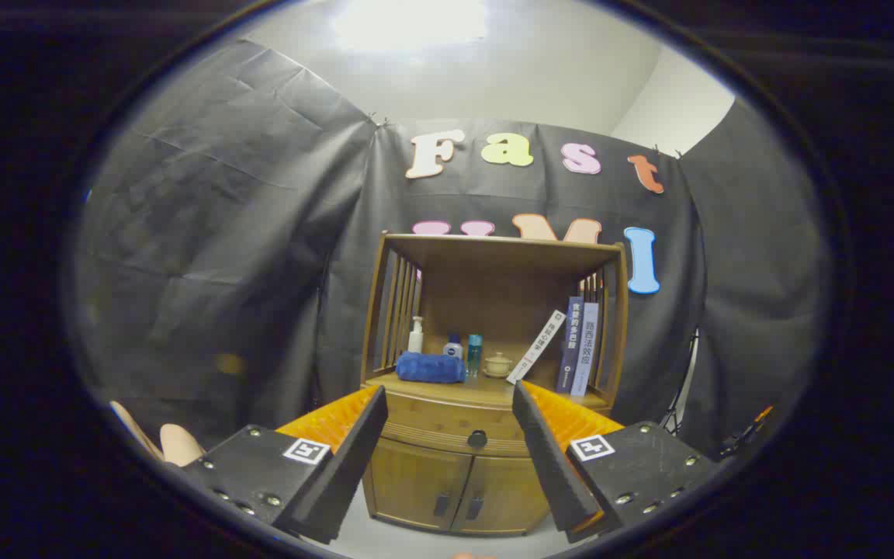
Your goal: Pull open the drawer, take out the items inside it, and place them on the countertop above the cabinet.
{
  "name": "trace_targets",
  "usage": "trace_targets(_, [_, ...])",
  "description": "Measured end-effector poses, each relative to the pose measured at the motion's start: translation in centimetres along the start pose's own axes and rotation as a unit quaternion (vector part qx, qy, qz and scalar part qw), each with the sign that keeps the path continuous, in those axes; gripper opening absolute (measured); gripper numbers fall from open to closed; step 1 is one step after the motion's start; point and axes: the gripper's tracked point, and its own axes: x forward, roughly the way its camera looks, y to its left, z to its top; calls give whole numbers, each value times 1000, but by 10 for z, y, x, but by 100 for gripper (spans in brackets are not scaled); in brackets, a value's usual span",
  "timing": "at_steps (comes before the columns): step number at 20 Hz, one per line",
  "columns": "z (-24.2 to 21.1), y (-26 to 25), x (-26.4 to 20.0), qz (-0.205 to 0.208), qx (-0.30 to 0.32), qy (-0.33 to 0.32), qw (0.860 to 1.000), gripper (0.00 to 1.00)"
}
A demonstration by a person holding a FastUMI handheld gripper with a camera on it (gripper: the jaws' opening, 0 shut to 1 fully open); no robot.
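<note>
A wooden cabinet [447, 481] stands ahead against the booth wall. Its drawer [447, 423] is closed, with a dark round knob [477, 439] at the middle. The countertop [486, 390] above it carries a rolled blue towel [430, 367], a white pump bottle [416, 335], two small bottles [466, 351], a small lidded cup [498, 363] and several books [577, 345]. My gripper [447, 407] is open, its two orange-and-black fingers [354, 442] wide apart, some way short of the cabinet. The knob lies between and beyond the fingertips. Nothing is held.
Two lower cabinet doors [455, 485] with dark handles sit under the drawer. An open wooden shelf frame [493, 256] with slatted sides rises over the countertop. A person's hand [171, 442] shows beside the left finger. A light floor [431, 539] lies in front of the cabinet.
</note>
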Motion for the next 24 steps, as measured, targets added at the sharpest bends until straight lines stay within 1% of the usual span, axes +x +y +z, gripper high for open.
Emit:
trace_targets(6, [-12,-12,8,-14,-17,4,1000,97])
trace_targets(9, [-19,-14,11,-18,-16,7,1000,97])
trace_targets(14, [-30,-9,20,-7,-21,-2,1000,97])
trace_targets(16, [-42,-7,39,-1,-16,-7,1000,97])
trace_targets(18, [-56,-9,62,-2,-26,-10,1000,97])
trace_targets(20, [-79,-11,94,-2,-36,-4,999,97])
trace_targets(22, [-107,-15,126,-3,-43,12,999,96])
trace_targets(24, [-144,-27,160,-19,-39,51,998,96])
